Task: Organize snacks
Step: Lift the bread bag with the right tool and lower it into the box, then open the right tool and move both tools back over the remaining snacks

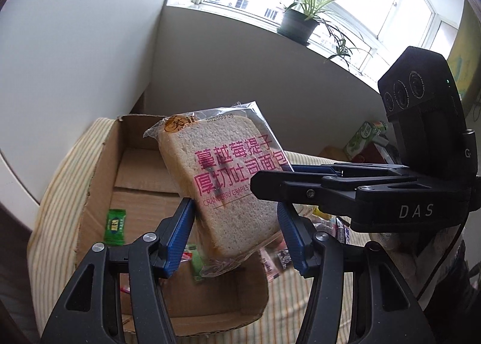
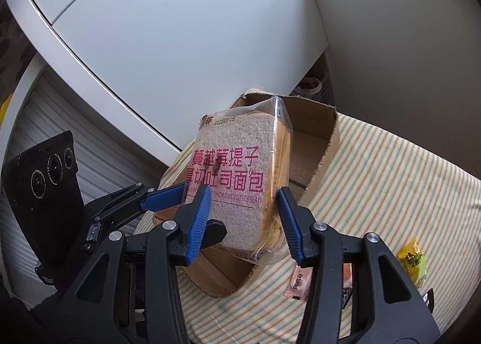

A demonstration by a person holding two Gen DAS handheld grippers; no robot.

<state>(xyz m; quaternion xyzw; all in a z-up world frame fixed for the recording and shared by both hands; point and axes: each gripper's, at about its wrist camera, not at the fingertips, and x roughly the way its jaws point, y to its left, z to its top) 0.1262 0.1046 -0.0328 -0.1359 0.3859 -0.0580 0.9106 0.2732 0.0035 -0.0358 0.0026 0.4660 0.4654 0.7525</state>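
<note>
2 claws (image 1: 236,234) (image 2: 243,220) clamped on bread packet (image 1: 228,181)

I see a counter (image 2: 390,169) covered in a cloth with pale green and yellow stripes. An open cardboard box (image 2: 324,133) sits on it near the wall. Beside the box lie loose snacks: a pink sachet (image 2: 296,281), a yellow-green packet (image 2: 413,263) and a dark wrapper (image 2: 430,299) at the edge.
</note>
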